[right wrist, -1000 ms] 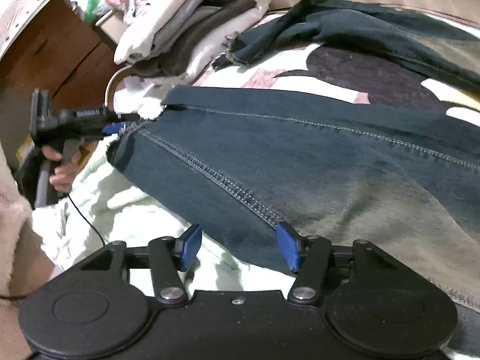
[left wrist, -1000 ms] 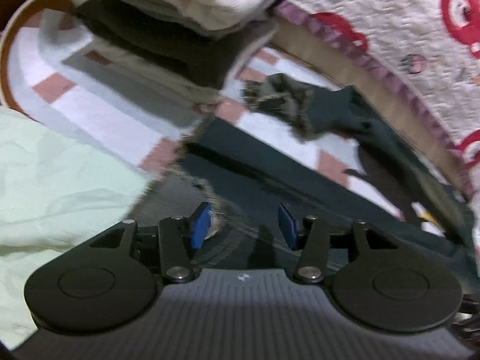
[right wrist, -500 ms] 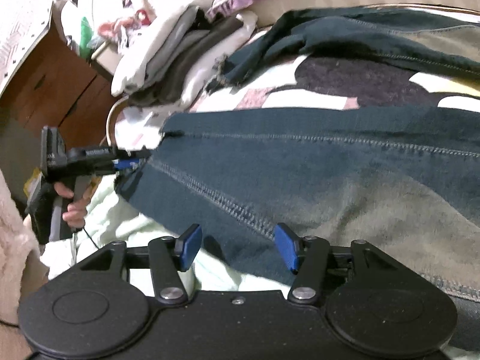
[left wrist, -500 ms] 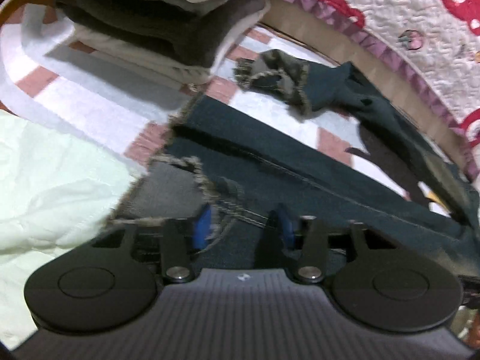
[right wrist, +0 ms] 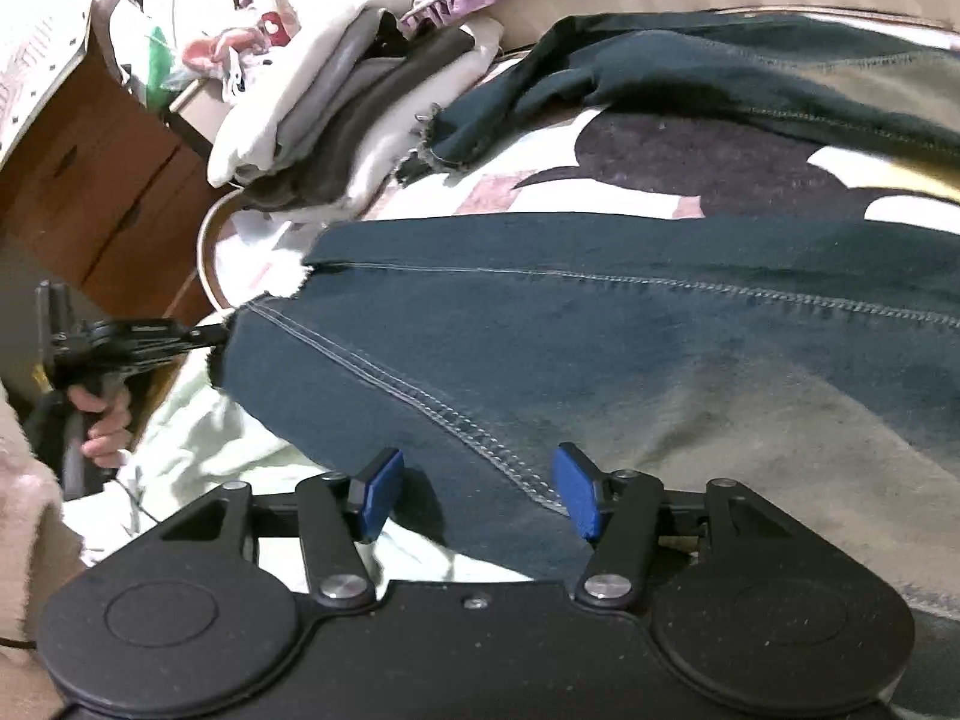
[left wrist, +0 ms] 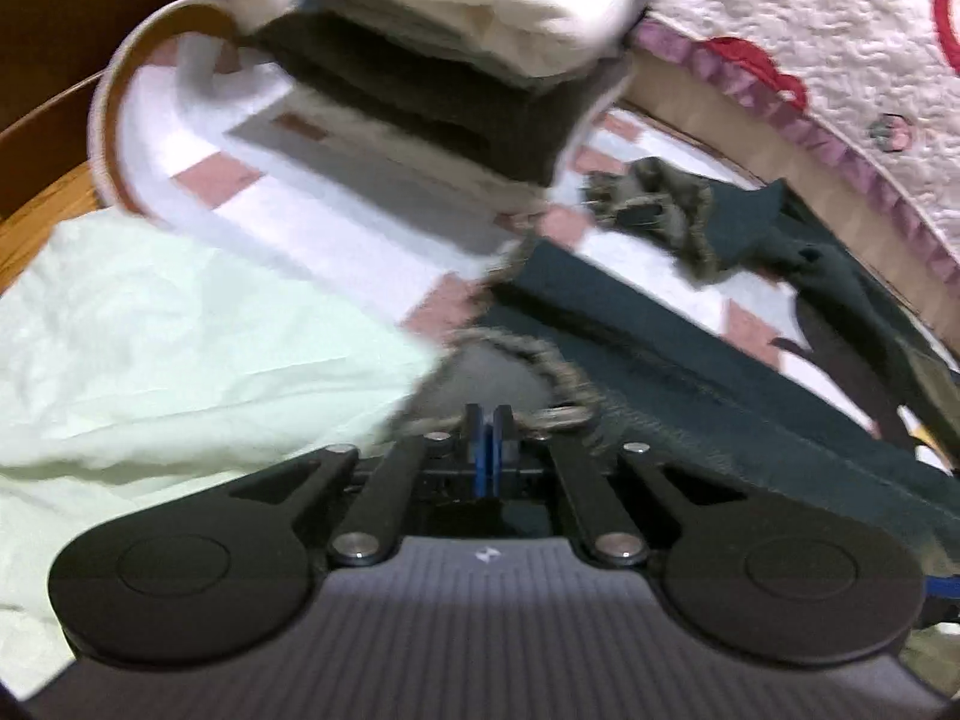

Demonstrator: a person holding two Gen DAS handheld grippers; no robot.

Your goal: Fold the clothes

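A: What lies around the jeans [right wrist: 600, 324]?

B: From the left, a pale green sheet [left wrist: 180, 330], then a stack of folded clothes [left wrist: 444, 60] on a pink-and-white checked blanket [left wrist: 336, 222], then a quilt [left wrist: 852, 48] at the far right.

A: And the jeans?

B: Spread across the blanket, one leg crumpled near the stack.

A: The grippers?

B: The left gripper [left wrist: 487, 420] is pinched tight on the frayed hem. The right gripper [right wrist: 474, 495] hovers low over the thigh seam, fingers wide, holding nothing.
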